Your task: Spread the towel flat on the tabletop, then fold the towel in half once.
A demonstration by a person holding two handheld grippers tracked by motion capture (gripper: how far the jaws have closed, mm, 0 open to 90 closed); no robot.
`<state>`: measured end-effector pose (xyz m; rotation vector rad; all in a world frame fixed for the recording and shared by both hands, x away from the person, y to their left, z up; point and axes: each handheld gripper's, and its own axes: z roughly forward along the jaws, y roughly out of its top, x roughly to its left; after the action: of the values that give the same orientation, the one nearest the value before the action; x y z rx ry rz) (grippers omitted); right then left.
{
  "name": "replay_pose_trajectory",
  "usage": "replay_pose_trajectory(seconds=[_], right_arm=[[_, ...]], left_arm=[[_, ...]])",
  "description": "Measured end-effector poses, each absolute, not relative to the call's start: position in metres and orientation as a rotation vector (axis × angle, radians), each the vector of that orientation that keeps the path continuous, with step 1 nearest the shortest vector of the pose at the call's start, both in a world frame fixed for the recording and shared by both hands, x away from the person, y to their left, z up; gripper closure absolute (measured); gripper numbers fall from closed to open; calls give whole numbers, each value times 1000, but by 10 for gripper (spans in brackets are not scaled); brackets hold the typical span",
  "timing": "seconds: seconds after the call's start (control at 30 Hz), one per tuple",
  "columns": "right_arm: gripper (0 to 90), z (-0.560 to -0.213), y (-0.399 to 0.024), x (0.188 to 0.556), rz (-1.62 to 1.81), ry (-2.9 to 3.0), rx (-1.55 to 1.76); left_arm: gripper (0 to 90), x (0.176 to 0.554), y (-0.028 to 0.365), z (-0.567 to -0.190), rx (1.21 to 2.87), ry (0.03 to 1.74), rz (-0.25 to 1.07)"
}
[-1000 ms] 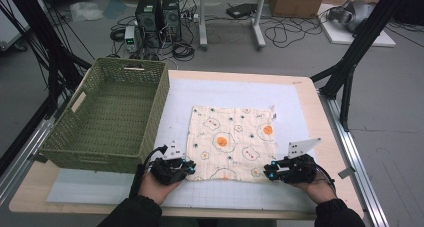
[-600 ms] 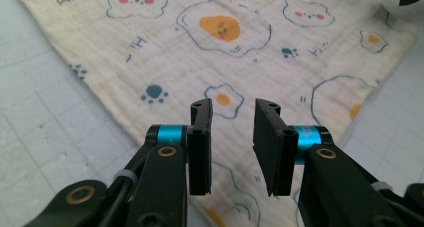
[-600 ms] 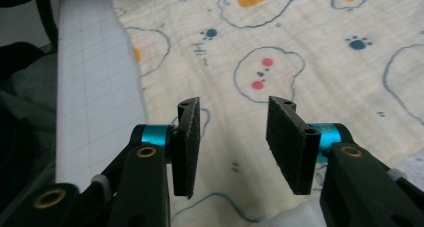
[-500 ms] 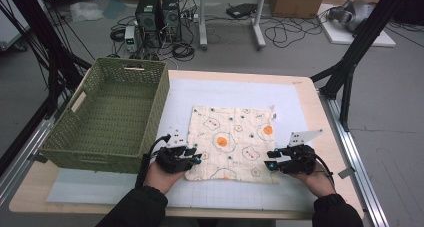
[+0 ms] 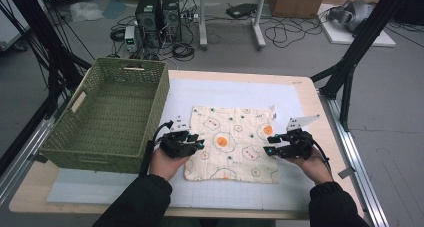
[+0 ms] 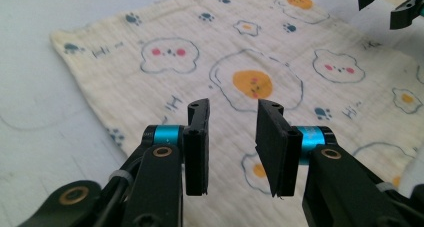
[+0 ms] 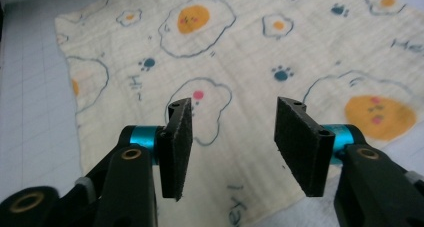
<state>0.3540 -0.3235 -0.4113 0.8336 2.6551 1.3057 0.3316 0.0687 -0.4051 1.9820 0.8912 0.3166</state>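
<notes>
A patterned cloth (image 5: 233, 143), cream with fried-egg and paw prints, lies spread flat on the white mat (image 5: 240, 94) near the middle of the table (image 5: 307, 87). The person stands at six o'clock and holds a gripper at each side of it. The left gripper (image 5: 196, 144) sits at the cloth's nine o'clock edge, pointing inward across the fabric; the right gripper (image 5: 270, 150) sits at its three o'clock edge, pointing back toward the first.

Both sets of jaws have just been opening. In the left gripper view the two black pads (image 6: 197, 147) stand a modest gap apart, with nothing between them but the cloth lying farther down, untouched. In the right gripper view the pads (image 7: 176, 147) stand wider apart, again bare, with the printed fabric flat beneath. Neither gripper holds anything.

The green woven basket (image 5: 75, 142) waits at about nine o'clock on the table, just beyond the left hand, and looks empty inside.

As I read it, the cloth is lying flat and free, and the hands are between grips, lining up for the next take, probably a fold. The cloth looks square and fairly smooth, so little seems done yet. The next move calls for each gripper to come down onto a matching edge or corner, slip one pad under the thin fabric, and close together so the two sides lift evenly. The muslin is limp, so a shallow bite could slip, and pinching the mat along with it would drag everything.
</notes>
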Motion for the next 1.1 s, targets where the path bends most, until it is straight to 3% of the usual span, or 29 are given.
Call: replay_pose_trajectory(seconds=[0.27,0.5,1.1], right_arm=[[489,-388,-322,376,1256,2643,803],[488,-375,-326,401,1239,2603,850],[523,-413,-334,433,1126,2553,1042]], left_arm=[[683,359,62,-383,1949,908,373],[680,385,62,-387,1921,991,385],[714,410,62,-429,2016,1136,429]])
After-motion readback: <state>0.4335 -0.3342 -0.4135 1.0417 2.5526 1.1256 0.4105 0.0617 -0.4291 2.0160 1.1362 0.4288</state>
